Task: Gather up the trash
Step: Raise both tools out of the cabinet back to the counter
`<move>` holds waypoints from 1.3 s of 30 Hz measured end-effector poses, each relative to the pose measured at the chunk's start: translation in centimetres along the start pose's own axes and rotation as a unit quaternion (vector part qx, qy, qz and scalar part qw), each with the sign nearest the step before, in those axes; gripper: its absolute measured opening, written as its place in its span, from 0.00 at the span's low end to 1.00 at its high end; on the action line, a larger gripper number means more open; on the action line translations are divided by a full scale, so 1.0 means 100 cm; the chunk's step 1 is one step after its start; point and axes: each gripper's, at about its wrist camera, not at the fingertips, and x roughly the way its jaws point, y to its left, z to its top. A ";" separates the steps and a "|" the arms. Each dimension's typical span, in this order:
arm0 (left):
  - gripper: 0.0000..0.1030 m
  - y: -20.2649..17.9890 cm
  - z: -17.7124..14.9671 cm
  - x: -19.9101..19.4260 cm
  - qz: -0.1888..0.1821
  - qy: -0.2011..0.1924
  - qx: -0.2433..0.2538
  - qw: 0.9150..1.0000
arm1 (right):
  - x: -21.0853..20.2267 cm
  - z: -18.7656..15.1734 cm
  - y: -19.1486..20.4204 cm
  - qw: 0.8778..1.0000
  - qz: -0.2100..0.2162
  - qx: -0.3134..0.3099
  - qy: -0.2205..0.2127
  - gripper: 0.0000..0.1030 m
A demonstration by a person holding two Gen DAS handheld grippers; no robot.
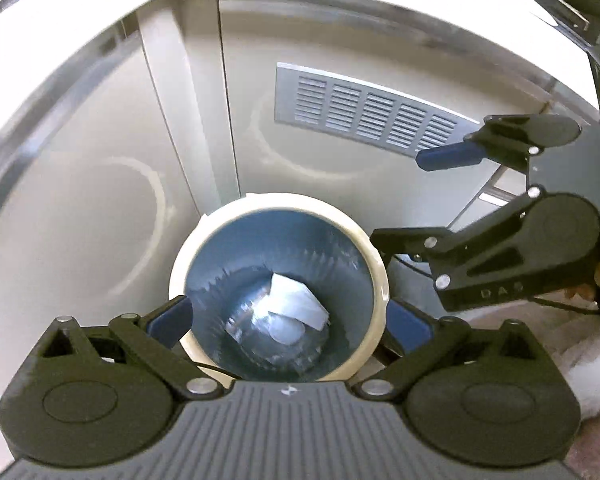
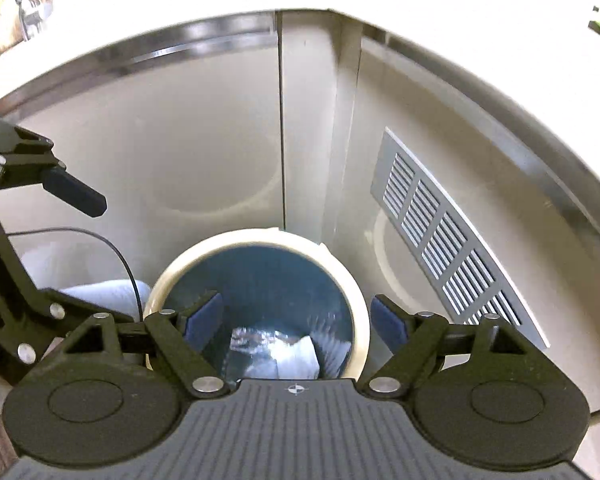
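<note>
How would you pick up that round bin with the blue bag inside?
Grip the cream rim of the round bin from straight above, one pad inside the blue liner and one outside. The bin stands upright with its mouth open, and a beige cabinet stands close behind, so a reach from that side looks blocked.

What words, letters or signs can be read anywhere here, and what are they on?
"DAS": raised letters on the black body of the right gripper, seen from the left wrist camera.
A small round cross mark, no letters: on the grey ribbed base of each gripper, the left gripper included.
Nothing readable on the bin, the vent grille, or the blurred items on the counter.
</note>
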 end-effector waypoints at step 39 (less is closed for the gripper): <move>1.00 0.002 0.040 -0.169 0.101 -0.230 -0.060 0.966 | -0.161 0.066 -0.034 0.971 -0.069 -0.015 -0.229 0.95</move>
